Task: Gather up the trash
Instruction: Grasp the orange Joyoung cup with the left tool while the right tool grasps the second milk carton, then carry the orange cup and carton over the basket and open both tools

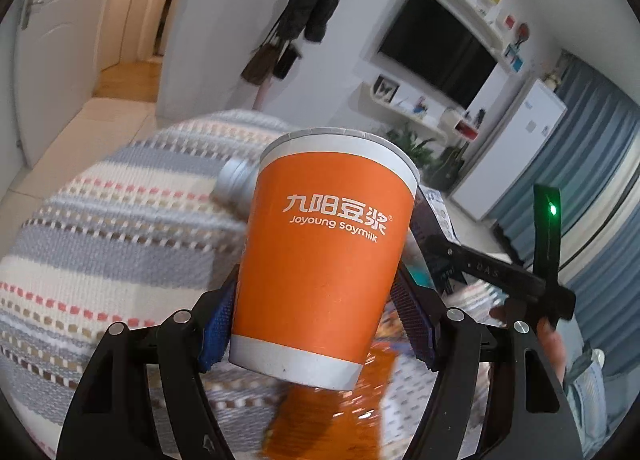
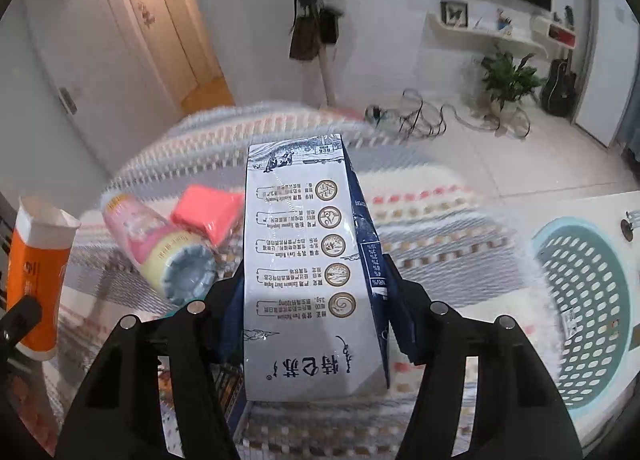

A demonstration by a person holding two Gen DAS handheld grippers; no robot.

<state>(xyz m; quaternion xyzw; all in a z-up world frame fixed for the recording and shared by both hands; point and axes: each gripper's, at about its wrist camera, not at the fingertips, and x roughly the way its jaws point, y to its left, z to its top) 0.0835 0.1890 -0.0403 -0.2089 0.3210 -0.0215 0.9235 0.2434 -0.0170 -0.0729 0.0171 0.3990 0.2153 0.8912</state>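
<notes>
A teal perforated basket (image 2: 588, 320) is seen at four o'clock in the right wrist view, beside the striped cloth (image 2: 440, 220), with what may be a label scrap inside it. An orange paper cup (image 1: 324, 256) is clamped upright between the blue pads of the left gripper (image 1: 320, 324), lifted off the cloth. A white-and-navy milk carton (image 2: 308, 272) is gripped by the right gripper (image 2: 316, 300), with a pink-and-yellow bottle (image 2: 160, 244) lying at ten o'clock of it.

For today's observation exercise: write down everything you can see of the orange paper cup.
The orange paper cup looks like coated paper, with a white rolled rim, a white base band and white print reading "Joyoung soymilk" under Chinese characters. It stands nearly upright, slightly tilted, lifted above the striped cloth. The left gripper clamps its lower half, blue-padded fingers pressing each side. Its inside is hidden.
</notes>
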